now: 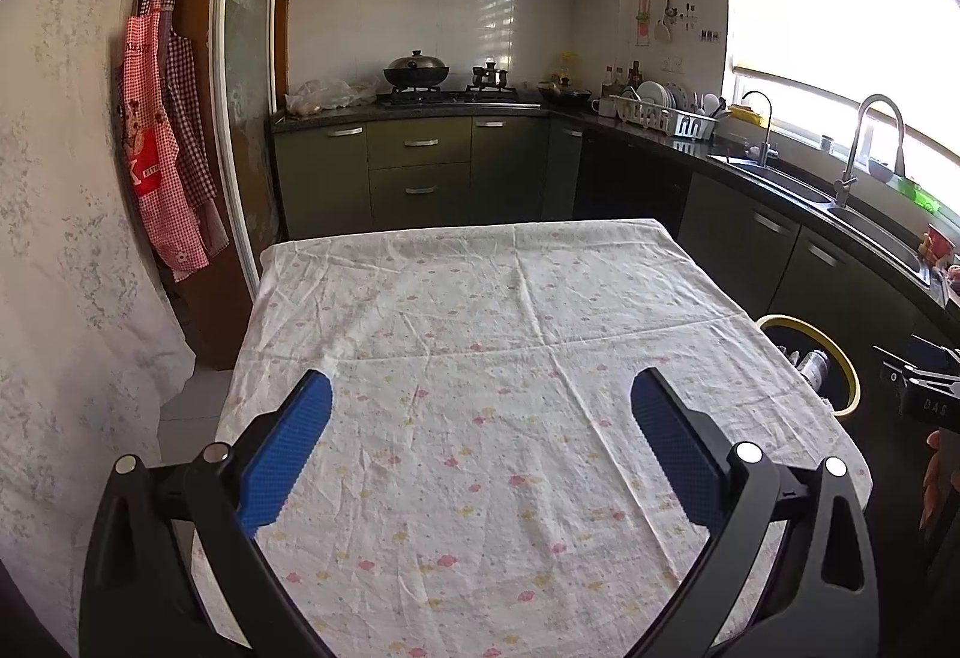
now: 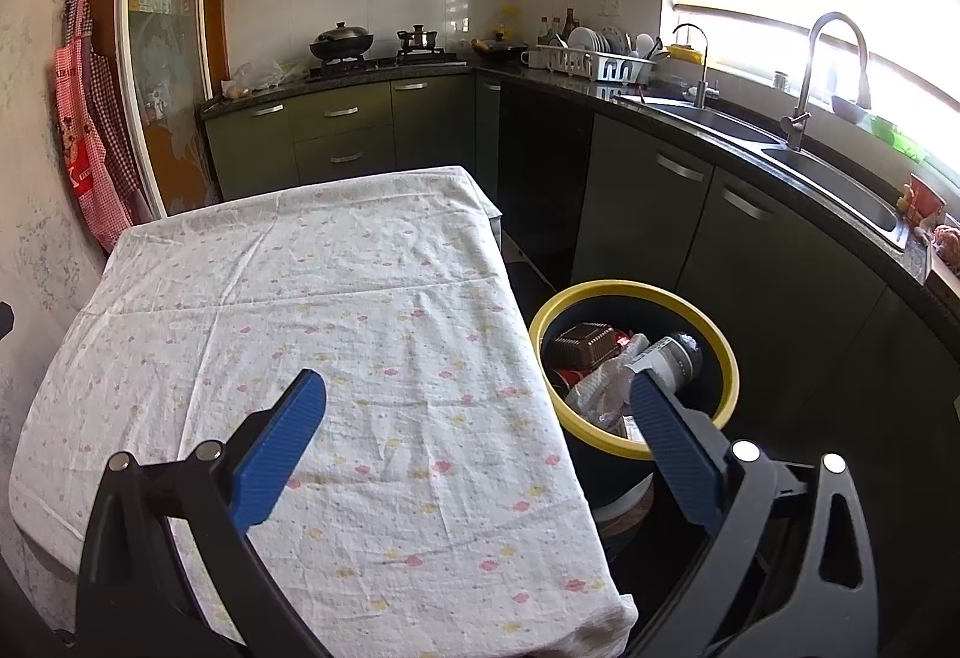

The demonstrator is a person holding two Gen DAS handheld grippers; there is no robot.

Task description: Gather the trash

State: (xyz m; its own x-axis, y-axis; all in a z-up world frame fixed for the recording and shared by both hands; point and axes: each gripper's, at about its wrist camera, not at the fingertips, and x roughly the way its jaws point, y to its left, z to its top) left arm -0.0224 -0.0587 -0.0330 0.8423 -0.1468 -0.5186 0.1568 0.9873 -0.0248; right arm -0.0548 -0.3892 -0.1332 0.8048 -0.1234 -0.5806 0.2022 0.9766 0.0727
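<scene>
Right wrist view showed the trash gathered in a yellow-rimmed bin [image 2: 636, 298] standing on the floor just beside the table's right edge, at about three o'clock from the middle of the frame. Inside it lay a brown plastic tray [image 2: 585, 349], a bottle [image 2: 675, 358] resting on its side, and crumpled clear wrapping [image 2: 600, 388]. The right gripper [image 2: 477, 409] hung above the table corner with its blue pads spread wide and nothing between them; the right-hand pad overlapped the bin's rim in the picture. The table wore a white cloth [image 2: 336, 310] with small pink and yellow prints, creased and bare.

From the left wrist view, the left gripper [image 1: 480, 409] was likewise released, its pads wide apart over the cloth [image 1: 480, 334]. The bin [image 1: 843, 358] peeked out at three o'clock past the table edge, the bottle [image 1: 815, 365] visible within. At twelve o'clock ran green cabinets [image 1: 420, 172] and a stove carrying a lidded wok [image 1: 416, 71]; a sink [image 1: 780, 175] sat at two o'clock, and aprons [image 1: 162, 141] hung at nine o'clock.
</scene>
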